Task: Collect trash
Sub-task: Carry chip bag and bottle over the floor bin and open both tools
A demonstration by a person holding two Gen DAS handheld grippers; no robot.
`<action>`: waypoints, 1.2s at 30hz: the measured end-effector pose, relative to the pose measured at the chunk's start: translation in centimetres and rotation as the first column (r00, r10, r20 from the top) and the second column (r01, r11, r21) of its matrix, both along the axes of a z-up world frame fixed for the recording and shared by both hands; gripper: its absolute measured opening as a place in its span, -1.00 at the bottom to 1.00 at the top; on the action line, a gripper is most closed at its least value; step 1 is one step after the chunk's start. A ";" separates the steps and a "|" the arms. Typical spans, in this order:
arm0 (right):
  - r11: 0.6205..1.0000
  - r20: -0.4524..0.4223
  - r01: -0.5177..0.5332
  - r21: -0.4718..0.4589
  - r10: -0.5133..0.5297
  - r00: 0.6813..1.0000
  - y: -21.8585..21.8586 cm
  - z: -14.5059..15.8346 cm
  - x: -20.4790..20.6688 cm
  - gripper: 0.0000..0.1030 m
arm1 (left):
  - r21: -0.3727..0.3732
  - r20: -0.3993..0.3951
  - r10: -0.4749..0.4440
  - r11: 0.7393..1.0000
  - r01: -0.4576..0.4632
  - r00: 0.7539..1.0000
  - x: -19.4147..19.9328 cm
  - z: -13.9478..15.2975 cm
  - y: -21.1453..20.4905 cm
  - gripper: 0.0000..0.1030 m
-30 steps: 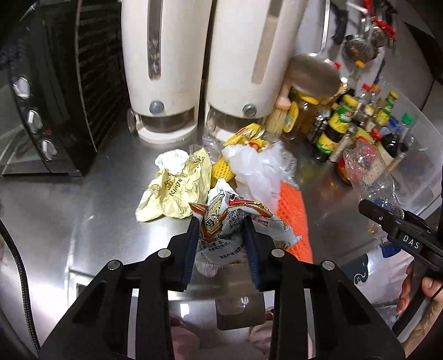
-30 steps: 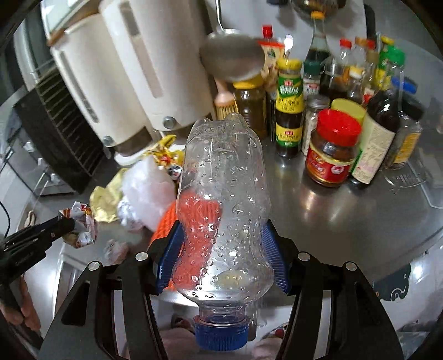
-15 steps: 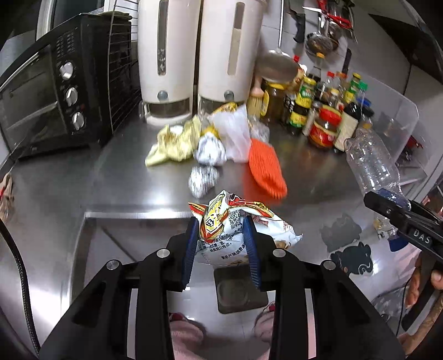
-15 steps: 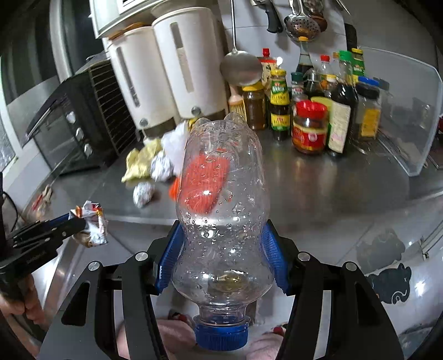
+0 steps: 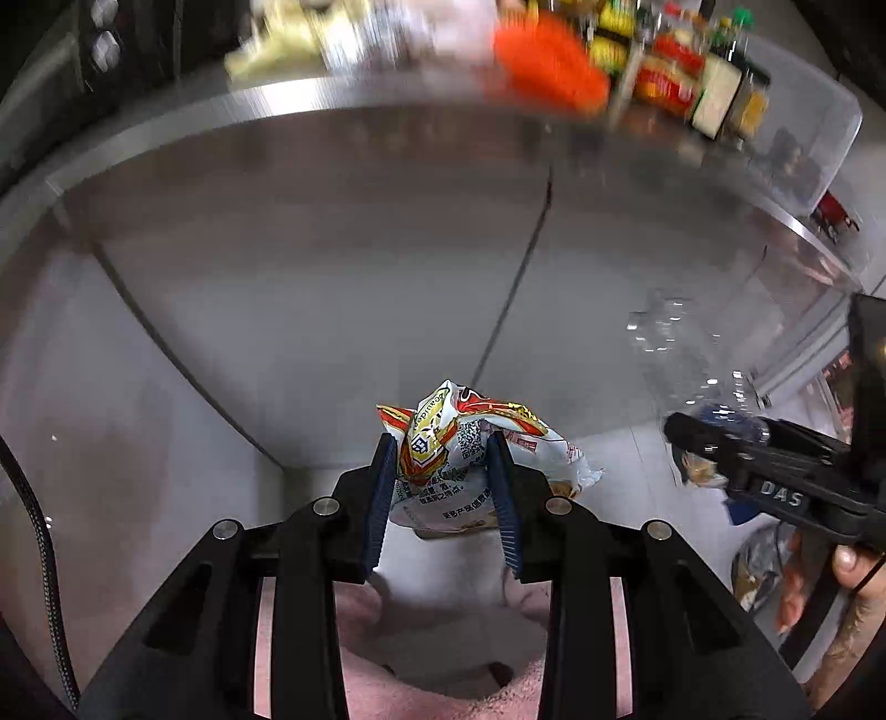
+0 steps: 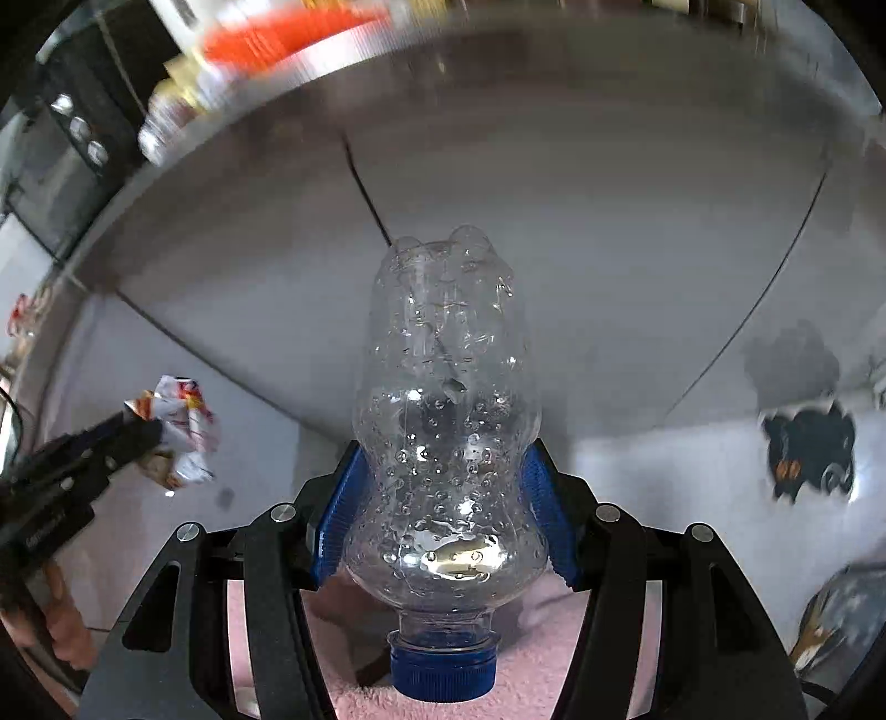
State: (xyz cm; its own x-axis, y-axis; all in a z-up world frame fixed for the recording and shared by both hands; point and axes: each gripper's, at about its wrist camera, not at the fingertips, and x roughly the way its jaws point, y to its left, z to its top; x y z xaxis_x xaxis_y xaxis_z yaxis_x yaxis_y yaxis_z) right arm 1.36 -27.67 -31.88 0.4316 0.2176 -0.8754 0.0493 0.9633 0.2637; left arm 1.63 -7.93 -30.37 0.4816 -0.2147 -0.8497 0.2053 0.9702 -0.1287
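Note:
My left gripper (image 5: 443, 448) is shut on a crumpled white, red and yellow snack wrapper (image 5: 470, 448), held below the counter's edge in front of the steel cabinet front (image 5: 332, 277). My right gripper (image 6: 443, 487) is shut on a clear plastic bottle (image 6: 443, 415) with a blue cap (image 6: 442, 670), cap toward the camera. The bottle (image 5: 681, 354) and right gripper show at the right of the left wrist view. The wrapper (image 6: 185, 432) shows at the left of the right wrist view.
On the counter above lie blurred trash items: an orange mesh piece (image 5: 548, 66) and a yellow wrapper (image 5: 271, 50). Sauce jars and bottles (image 5: 686, 83) stand at the right. A black oven (image 6: 72, 138) is at the left. A bag's opening (image 6: 847, 620) shows low right.
Both grippers have dropped from counter height to below the counter's edge, still holding the wrapper and the bottle. The counter's trash has slid to the top of both views.

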 end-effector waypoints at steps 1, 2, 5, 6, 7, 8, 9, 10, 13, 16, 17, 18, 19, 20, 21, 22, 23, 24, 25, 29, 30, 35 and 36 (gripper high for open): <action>1.000 -0.009 0.000 0.011 0.000 1.000 0.0 -1.2 0.3 0.15 | 0.002 -0.024 -0.003 1.000 0.003 1.000 0.3 -1.5 -0.2 -0.38; 1.000 -0.023 0.004 0.015 -0.004 1.000 0.0 -2.9 0.7 0.15 | 0.004 -0.048 -0.010 1.000 0.010 0.999 0.7 -3.0 -0.5 -0.38; 1.000 -0.067 0.014 0.013 -0.013 0.998 0.1 -6.7 1.9 0.15 | 0.025 -0.116 -0.019 0.999 0.022 0.993 1.9 -7.9 -1.3 -0.38; 1.000 -0.082 0.016 0.016 -0.014 0.996 0.1 -7.7 2.3 0.15 | 0.024 -0.135 -0.018 0.999 0.022 0.991 2.2 -9.0 -1.4 -0.39; 1.000 -0.100 0.017 0.019 -0.015 0.995 0.1 -8.7 2.7 0.15 | 0.022 -0.164 -0.014 1.000 0.018 0.986 2.8 -10.7 -1.5 -0.39; 1.000 -0.127 0.019 0.019 -0.016 0.992 0.2 -10.2 3.2 0.15 | 0.021 -0.184 -0.013 1.000 0.017 0.983 3.1 -11.9 -1.6 -0.39; 1.000 -0.147 0.018 0.018 -0.015 0.989 0.2 -11.2 3.6 0.15 | 0.016 -0.204 -0.014 1.000 0.017 0.979 3.5 -13.0 -1.7 -0.38; 1.000 -0.172 0.016 0.010 -0.014 0.985 0.3 -12.7 4.1 0.15 | 0.013 -0.227 -0.015 1.000 0.018 0.974 4.0 -14.4 -1.9 -0.39; 1.000 -0.238 0.029 0.009 -0.026 0.971 0.5 -16.0 5.5 0.15 | 0.015 -0.278 -0.015 1.000 0.020 0.961 5.2 -17.7 -2.2 -0.39; 0.998 -0.291 0.055 0.024 -0.046 0.956 0.2 -18.3 6.9 0.15 | 0.018 -0.322 -0.015 1.000 0.022 0.947 6.3 -20.8 -2.3 -0.38; 0.998 -0.305 0.060 0.023 -0.050 0.951 0.2 -19.0 7.3 0.15 | 0.017 -0.331 -0.015 1.000 0.021 0.944 6.8 -21.2 -2.5 -0.38; 0.998 -0.319 0.064 0.022 -0.053 0.946 0.4 -19.7 7.8 0.15 | 0.014 -0.341 -0.015 1.000 0.021 0.940 7.2 -21.8 -2.5 -0.38; 0.997 -0.333 0.071 0.024 -0.059 0.941 0.3 -20.4 8.2 0.15 | 0.009 -0.350 -0.017 1.000 0.022 0.937 7.7 -22.4 -2.8 -0.37; 0.997 -0.341 0.075 0.027 -0.061 0.938 0.5 -20.7 8.6 0.15 | 0.010 -0.354 -0.022 1.000 0.027 0.935 8.1 -22.8 -3.2 -0.36; 0.996 -0.347 0.080 0.033 -0.064 0.936 0.4 -21.1 8.9 0.16 | 0.010 -0.355 -0.028 0.999 0.034 0.935 8.3 -23.2 -3.6 -0.36; 0.996 -0.349 0.083 0.034 -0.066 0.935 0.3 -21.2 9.0 0.17 | 0.008 -0.354 -0.034 0.999 0.040 0.935 8.1 -23.3 -3.5 -0.34; 0.996 -0.350 0.085 0.033 -0.068 0.934 0.3 -21.3 9.3 0.17 | 0.006 -0.352 -0.042 0.999 0.047 0.935 8.4 -23.4 -3.6 -0.30; 0.996 -0.350 0.087 0.030 -0.071 0.934 0.2 -21.4 9.5 0.17 | 0.008 -0.349 -0.046 0.999 0.052 0.936 8.1 -23.4 -3.9 -0.28; 0.995 -0.349 0.091 0.030 -0.075 0.934 0.4 -21.3 9.8 0.17 | 0.011 -0.346 -0.050 0.998 0.057 0.937 8.0 -23.5 -4.0 -0.20; 0.995 -0.324 0.101 0.011 -0.092 0.942 0.3 -20.6 10.0 0.34 | 0.017 -0.334 -0.055 0.998 0.064 0.941 8.2 -22.7 -4.3 0.00; 0.995 -0.315 0.102 0.007 -0.094 0.944 0.3 -20.2 10.0 0.35 | 0.020 -0.326 -0.055 0.998 0.065 0.944 8.1 -22.3 -4.2 0.02; 0.995 -0.266 0.094 -0.020 -0.096 0.959 0.3 -17.3 9.6 0.40 | 0.032 -0.276 -0.035 0.998 0.046 0.960 7.7 -19.6 -3.5 0.37; 0.995 -0.253 0.093 -0.023 -0.096 0.963 0.1 -16.7 9.3 0.42 | 0.033 -0.265 -0.031 0.999 0.041 0.964 7.6 -19.2 -3.7 0.43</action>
